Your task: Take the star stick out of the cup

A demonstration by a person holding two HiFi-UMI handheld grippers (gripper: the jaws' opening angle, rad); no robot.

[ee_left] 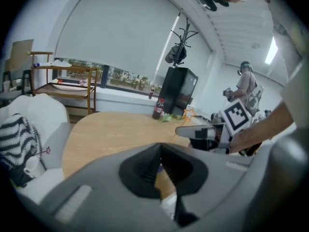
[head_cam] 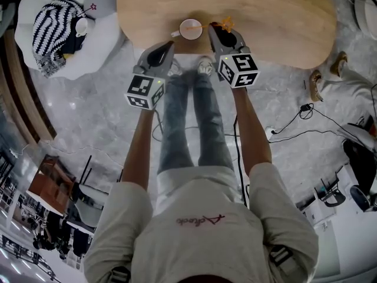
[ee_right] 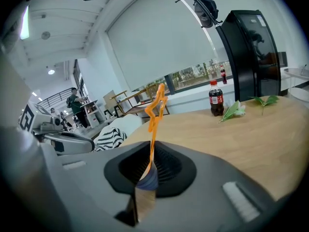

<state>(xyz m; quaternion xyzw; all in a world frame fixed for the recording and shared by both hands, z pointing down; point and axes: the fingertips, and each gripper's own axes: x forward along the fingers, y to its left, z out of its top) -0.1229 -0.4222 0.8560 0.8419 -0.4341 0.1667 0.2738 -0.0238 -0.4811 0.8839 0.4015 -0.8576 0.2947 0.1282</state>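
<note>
Left gripper [ee_left: 160, 149]: jaws together, empty, at the near edge of the table [head_cam: 265, 16]. Right gripper [ee_right: 151, 153]: clamped on the star stick [ee_right: 155, 111], orange star poking up above the jaws. Stick slants back to the white cup [head_cam: 190, 29] just beside it.

We are seeing an orange star stick [ee_right: 155, 111] standing out against the grey right gripper [ee_right: 150, 166] and its black pads [ee_right: 170, 167]. To the right of centre in that view, a dark cola bottle [ee_right: 216, 98] is showing a red label beside green leaves [ee_right: 232, 111] on the pale wood table [ee_right: 270, 129]. In the head view we are looking at a white cup [head_cam: 191, 29] at top centre and black-and-white square markers on the grey left gripper [head_cam: 169, 45]. At upper left a black-and-white striped cushion [head_cam: 56, 25] is lying on a white armchair [head_cam: 109, 40], over a grey marbled floor [head_cam: 283, 99].
</note>
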